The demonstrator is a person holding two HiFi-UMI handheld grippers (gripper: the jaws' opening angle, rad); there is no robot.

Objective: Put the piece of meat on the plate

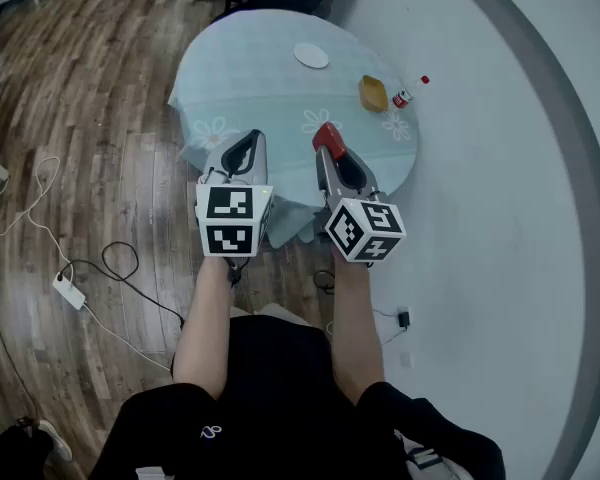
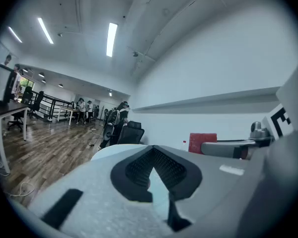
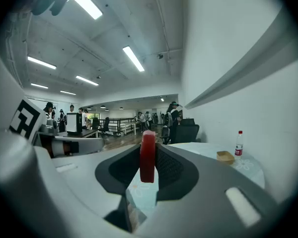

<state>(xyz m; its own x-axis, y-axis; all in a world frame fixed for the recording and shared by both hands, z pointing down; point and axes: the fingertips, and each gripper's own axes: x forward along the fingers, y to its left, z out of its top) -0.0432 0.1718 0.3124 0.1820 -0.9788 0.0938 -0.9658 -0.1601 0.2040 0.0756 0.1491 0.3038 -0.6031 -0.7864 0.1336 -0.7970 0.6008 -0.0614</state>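
In the head view a round table (image 1: pixel 250 78) with a pale blue flowered cloth carries a small white plate (image 1: pixel 311 55) at its far side. My right gripper (image 1: pixel 328 144) hovers over the table's near edge, shut on a flat red piece of meat (image 1: pixel 326 136). In the right gripper view the meat (image 3: pixel 147 156) stands on edge, clamped between the dark pads. My left gripper (image 1: pixel 248 138) hangs beside it to the left, its tips together and nothing between them. From the left gripper view the meat (image 2: pixel 202 142) shows at the right.
A tan box (image 1: pixel 373 93) and a small bottle (image 1: pixel 402 98) stand on the table's right side, also seen as box (image 3: pixel 225 156) and bottle (image 3: pixel 239 143). Cables and a power strip (image 1: pixel 68 290) lie on the wooden floor at left. An office chair (image 2: pixel 128 132) and people stand beyond the table.
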